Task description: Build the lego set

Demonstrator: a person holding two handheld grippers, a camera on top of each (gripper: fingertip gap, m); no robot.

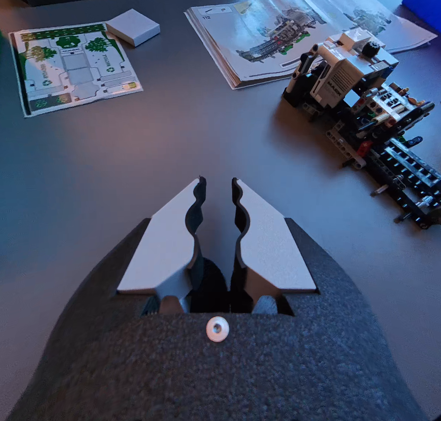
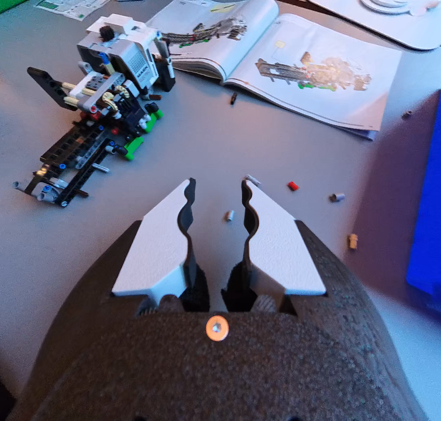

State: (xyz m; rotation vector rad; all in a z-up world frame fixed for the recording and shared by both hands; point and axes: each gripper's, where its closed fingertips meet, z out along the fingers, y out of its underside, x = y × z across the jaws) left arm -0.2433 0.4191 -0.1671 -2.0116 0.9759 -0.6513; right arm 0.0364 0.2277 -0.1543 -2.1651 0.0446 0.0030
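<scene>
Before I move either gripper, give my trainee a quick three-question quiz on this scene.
1. True or false: the right gripper is shut on a piece.
2. Which loose piece lies between the right gripper's fingers? A) red piece B) small grey piece C) tan piece
3. What lies open behind the lego truck?

Key: 1. False, both it and the left gripper are open and empty. 2. B. 3. The instruction booklet.
</scene>
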